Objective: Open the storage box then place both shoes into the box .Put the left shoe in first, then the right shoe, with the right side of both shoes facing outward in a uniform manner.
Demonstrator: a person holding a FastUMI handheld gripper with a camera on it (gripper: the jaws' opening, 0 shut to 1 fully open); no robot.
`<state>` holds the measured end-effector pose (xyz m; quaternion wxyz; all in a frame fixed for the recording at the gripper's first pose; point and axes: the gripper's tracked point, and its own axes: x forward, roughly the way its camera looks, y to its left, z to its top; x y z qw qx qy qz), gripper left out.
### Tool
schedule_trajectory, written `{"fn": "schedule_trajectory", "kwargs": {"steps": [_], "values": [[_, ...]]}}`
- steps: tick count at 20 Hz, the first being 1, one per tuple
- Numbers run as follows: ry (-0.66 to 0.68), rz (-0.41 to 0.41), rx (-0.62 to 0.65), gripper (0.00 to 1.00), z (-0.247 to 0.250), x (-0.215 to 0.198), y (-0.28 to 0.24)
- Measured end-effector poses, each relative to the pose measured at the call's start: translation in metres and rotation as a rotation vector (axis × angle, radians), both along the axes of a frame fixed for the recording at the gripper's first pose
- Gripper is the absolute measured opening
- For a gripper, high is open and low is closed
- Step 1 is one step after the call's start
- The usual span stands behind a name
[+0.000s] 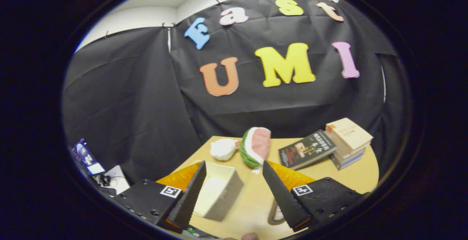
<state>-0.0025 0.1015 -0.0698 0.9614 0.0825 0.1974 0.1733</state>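
Observation:
My gripper (234,168) hangs above the wooden table (256,199) with its two fingers spread wide and nothing between them. A white storage box (219,192) sits on the table just ahead of the left finger (192,192), which covers its left side; I see its pale inner walls from above, and its top looks open. A small part of a shoe (277,213) peeks out beside the right finger (283,196), mostly hidden by it.
Beyond the fingers lie a plush watermelon slice (256,145) and a white plush (223,149). Farther right, a dark book (307,149) leans by a stack of books (349,143). Equipment sits off the table's left edge (106,177).

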Motion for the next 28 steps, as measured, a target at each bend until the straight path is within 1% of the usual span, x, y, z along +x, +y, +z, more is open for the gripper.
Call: {"fn": "schedule_trajectory", "kwargs": {"steps": [3, 7, 10, 14, 19, 22, 26, 28], "values": [[0.056, -0.062, -0.015, 0.94, -0.037, -0.001, -0.054], [0.120, -0.071, -0.075, 0.94, -0.094, -0.005, -0.087], [0.175, -0.061, -0.094, 0.94, -0.135, -0.002, -0.092], [0.249, -0.037, -0.110, 0.95, -0.186, 0.009, -0.087], [0.368, -0.051, -0.136, 0.95, -0.250, 0.025, -0.088], [0.427, -0.057, -0.144, 0.95, -0.275, 0.035, -0.092], [0.521, -0.051, -0.111, 0.73, -0.298, 0.033, -0.087], [0.560, -0.059, -0.082, 0.47, -0.305, 0.036, -0.084]]}}
